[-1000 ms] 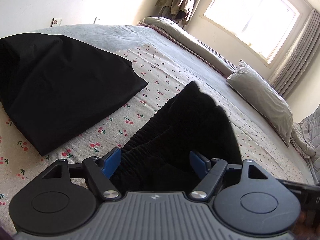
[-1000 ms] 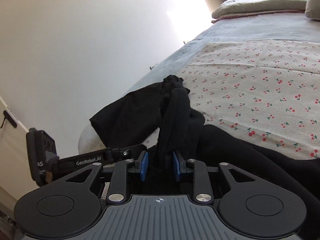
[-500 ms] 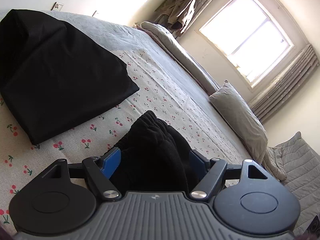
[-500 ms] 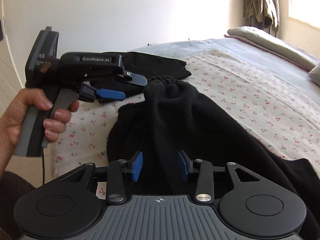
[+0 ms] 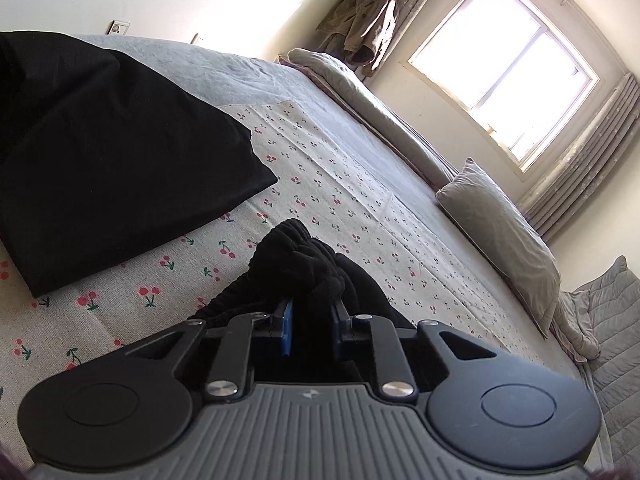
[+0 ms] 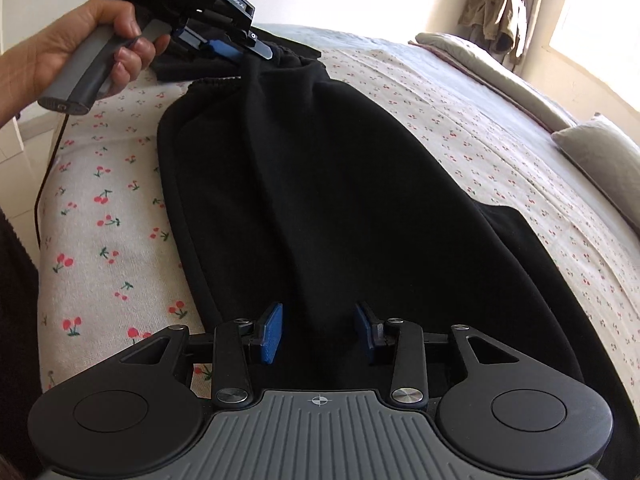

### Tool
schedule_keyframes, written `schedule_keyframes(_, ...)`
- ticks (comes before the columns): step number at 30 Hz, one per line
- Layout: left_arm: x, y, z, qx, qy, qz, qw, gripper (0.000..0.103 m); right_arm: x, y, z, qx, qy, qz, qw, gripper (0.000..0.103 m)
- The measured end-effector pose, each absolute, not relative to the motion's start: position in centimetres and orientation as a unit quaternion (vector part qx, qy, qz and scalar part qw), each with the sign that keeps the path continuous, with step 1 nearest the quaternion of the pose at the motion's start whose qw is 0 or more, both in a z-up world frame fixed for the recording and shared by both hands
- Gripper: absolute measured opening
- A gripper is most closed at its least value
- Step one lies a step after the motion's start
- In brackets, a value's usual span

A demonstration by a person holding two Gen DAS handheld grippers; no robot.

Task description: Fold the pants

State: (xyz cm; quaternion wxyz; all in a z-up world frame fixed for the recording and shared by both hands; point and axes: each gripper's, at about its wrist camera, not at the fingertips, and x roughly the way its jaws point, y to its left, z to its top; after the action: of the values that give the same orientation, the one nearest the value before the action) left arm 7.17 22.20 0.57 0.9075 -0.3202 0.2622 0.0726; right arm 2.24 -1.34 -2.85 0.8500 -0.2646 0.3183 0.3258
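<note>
With the left tool (image 5: 310,322) clamped on the waistband of the black pants (image 6: 340,200) at frame centre on the bed (image 6: 460,120), and the right tool (image 6: 318,330) with jaws apart astride a fabric ridge, bunched cloth may slip.

white lettering on the left gripper (image 6: 240,50) body looks like "genrobot.ai", only partly legible.

The left tool (image 5: 310,330), gripped by a hand (image 6: 86,46), is just closed on black fabric; the right tool (image 6: 319,330) is seen with pads apart while closing.
</note>
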Motion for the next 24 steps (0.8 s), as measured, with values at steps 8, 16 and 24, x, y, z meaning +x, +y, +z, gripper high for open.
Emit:
schedule_keyframes(8,2.8,22.6,3.7,-0.276,0.262,0.052,0.923,0.016,0.5,-3.0,1.6,-0.240,0.305,0.353,0.851,0.002)
schedule_keyframes(16,1.4,23.2,0.1,-0.217,0.355,0.058,0.907,0.011,-1.2,-2.7,0.1,-0.232,0.351,0.375,0.826,0.002)
schedule_keyframes(24,1.9,21.3,-1.7,-0.125,0.422,0.058,0.896,0.017,-1.2,-2.3,-2.4,-0.225,0.378,0.369,0.819,0.013)
